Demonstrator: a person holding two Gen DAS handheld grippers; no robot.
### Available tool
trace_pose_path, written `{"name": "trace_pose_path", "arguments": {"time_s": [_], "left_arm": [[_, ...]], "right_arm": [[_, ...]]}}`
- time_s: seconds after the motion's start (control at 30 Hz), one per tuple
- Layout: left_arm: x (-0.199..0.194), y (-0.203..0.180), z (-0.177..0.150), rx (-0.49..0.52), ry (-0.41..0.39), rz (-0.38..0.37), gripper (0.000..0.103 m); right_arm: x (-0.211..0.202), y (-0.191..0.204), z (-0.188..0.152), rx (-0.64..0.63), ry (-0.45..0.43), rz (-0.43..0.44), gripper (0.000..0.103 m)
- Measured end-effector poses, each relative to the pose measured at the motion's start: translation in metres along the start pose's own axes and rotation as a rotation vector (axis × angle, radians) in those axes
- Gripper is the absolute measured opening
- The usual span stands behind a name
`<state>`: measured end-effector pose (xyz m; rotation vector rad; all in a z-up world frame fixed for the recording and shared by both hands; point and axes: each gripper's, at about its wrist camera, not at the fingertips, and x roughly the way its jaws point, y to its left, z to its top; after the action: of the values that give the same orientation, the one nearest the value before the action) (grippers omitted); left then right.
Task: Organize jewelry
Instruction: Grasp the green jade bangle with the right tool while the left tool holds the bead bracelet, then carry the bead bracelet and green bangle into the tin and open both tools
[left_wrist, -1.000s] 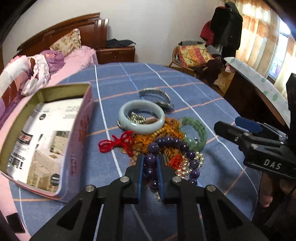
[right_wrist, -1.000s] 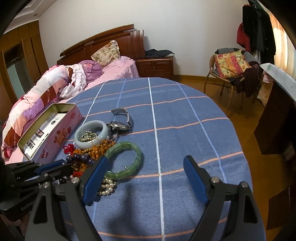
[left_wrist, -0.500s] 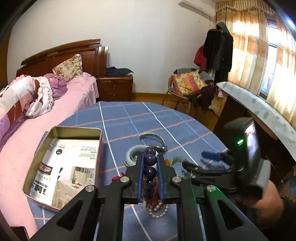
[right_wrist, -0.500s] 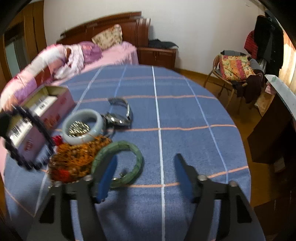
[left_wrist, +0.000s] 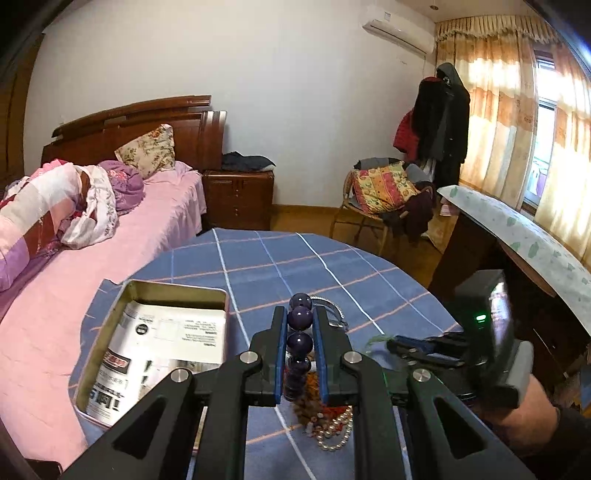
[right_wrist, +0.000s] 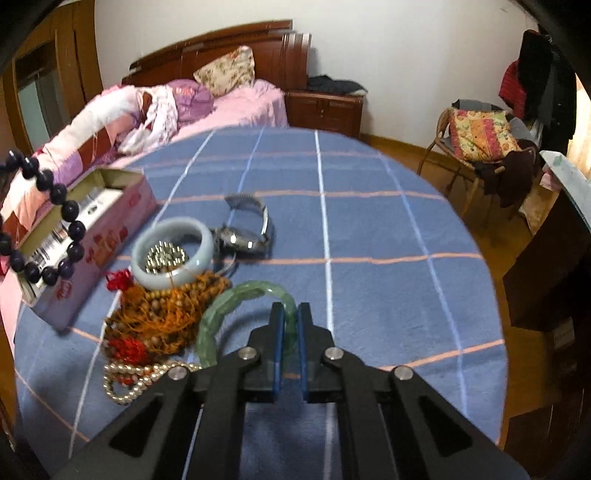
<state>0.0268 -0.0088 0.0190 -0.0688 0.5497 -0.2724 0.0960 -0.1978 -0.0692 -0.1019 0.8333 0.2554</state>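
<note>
The table (right_wrist: 369, 229) carries a tangled heap beside the open tin (left_wrist: 122, 314). The left gripper (left_wrist: 300, 354) pinches the purple beads (left_wrist: 300, 318) aloft; they could swing past the tin. The right gripper (right_wrist: 290, 332) clamps the green bangle (right_wrist: 221, 314), perhaps dragging snagged strands.

Left gripper (left_wrist: 300, 321) fingers clamp purple bead bracelet (left_wrist: 299, 341) — beside open tin (left_wrist: 127, 295).

The left gripper (left_wrist: 299, 325) is raised above the table, blue-padded fingers (left_wrist: 280, 354) clamped tight. The right gripper (right_wrist: 290, 326) sits low, pinched nearly closed, held in a bare hand (left_wrist: 524, 417).
</note>
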Motion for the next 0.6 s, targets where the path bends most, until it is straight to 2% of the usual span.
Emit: {"name": "trace_pose_path", "arguments": {"time_s": [0.33,0.6], "left_arm": [[-0.012,0.036,0.009,-0.036,-0.034,0.086,0.013],[-0.014,0.075,0.008,-0.078,-0.029,0.171,0.013]], "right_arm": [[-0.018,0.023,0.030,-0.031,-0.079,0.070,0.008],[-0.013,0.059,0.054,-0.076,-0.097,0.181,0.008]]}}
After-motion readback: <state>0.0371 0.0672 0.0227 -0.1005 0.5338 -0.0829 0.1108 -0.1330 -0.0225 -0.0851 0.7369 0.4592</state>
